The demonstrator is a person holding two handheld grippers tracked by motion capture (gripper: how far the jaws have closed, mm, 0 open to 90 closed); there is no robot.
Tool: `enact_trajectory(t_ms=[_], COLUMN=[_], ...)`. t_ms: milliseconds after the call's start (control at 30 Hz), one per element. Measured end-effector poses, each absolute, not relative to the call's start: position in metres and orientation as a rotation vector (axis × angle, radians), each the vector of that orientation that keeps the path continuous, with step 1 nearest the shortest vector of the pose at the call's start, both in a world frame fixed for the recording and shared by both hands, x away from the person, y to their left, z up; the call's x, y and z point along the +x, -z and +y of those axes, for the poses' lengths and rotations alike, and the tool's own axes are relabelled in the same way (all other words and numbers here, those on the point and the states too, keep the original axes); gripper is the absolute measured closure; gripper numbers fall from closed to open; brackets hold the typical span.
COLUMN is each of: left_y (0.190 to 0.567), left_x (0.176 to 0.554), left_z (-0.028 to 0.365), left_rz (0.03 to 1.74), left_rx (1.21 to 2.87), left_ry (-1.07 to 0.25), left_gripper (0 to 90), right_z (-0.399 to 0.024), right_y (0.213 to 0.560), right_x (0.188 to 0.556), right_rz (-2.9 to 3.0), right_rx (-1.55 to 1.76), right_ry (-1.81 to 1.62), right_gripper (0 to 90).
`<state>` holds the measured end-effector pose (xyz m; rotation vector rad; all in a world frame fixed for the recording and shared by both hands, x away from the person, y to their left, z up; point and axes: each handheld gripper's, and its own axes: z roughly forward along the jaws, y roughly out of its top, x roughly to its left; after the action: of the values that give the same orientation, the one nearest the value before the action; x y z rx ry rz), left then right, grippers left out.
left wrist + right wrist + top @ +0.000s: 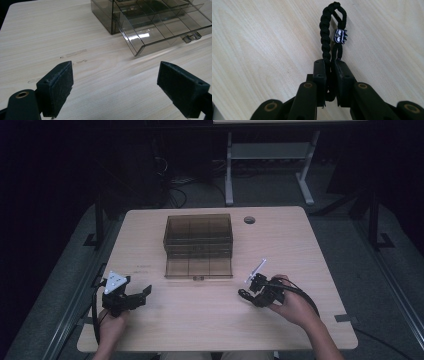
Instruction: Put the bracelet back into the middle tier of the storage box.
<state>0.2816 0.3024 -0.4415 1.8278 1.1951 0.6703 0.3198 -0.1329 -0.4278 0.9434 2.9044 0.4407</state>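
While pinched between two jaws, cord: black braided paracord loop (pixel 327 30) with a small dark metal bead (pixel 340 36), upper centre of the right gripper view, over bare wood.
Right gripper (pixel 330 72): jaws closed tight on the cord's lower end; right of centre in the high view.
Left gripper (pixel 115 82): jaws spread wide, empty; lower left in the high view.
Box: smoky clear plastic compartment box (pixel 198 240) with one drawer pulled out, centre of the high view.
Table: light wooden tabletop (pixel 210 320).

High view overlooks the table (pixel 210 320); gripper views skim it closely.
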Motion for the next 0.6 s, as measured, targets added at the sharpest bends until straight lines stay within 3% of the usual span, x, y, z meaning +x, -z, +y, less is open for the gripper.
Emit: enact_trajectory(t_ms=[600], left_y=[0.442], left_x=[0.282], left_z=[0.302], left_rz=[1.197], left_rx=[1.817], left_ry=[-0.666], left_gripper=[13.1], right_z=[-0.129], right_y=[0.401], right_x=[0.326], right_rz=[2.887], right_rx=[0.941], right_ry=[-0.552], right_gripper=[80.0])
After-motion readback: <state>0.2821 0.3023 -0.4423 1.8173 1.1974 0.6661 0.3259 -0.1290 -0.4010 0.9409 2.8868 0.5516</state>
